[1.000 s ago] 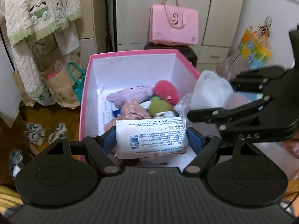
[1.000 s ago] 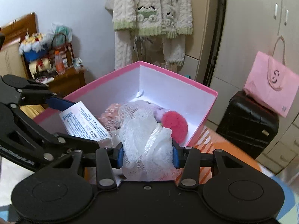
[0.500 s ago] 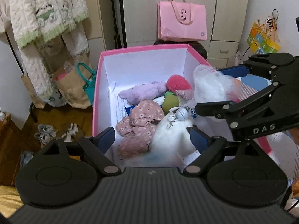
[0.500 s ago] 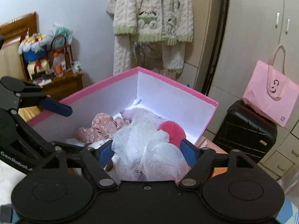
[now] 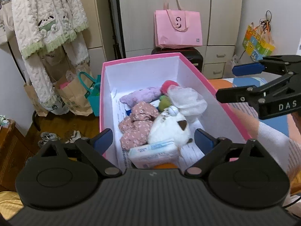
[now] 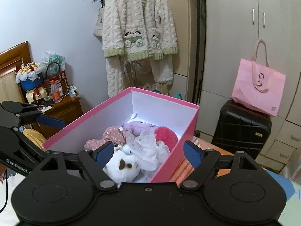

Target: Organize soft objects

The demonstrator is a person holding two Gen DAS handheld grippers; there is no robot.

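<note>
Both tongs hang spread apart over the pink box (image 5: pixel 102 98), gripping nothing: the left gripper (image 5: pixel 153 142) at its near end, the right gripper (image 6: pixel 148 153) above its right wall. Inside the box, the tissue pack (image 5: pixel 154 153) lies at six o'clock, touching the white plush toy (image 5: pixel 169 128). The white mesh bath pouf (image 5: pixel 188 98) rests at one o'clock of that toy, beside the floral pink cloth (image 5: pixel 136 124).
</note>
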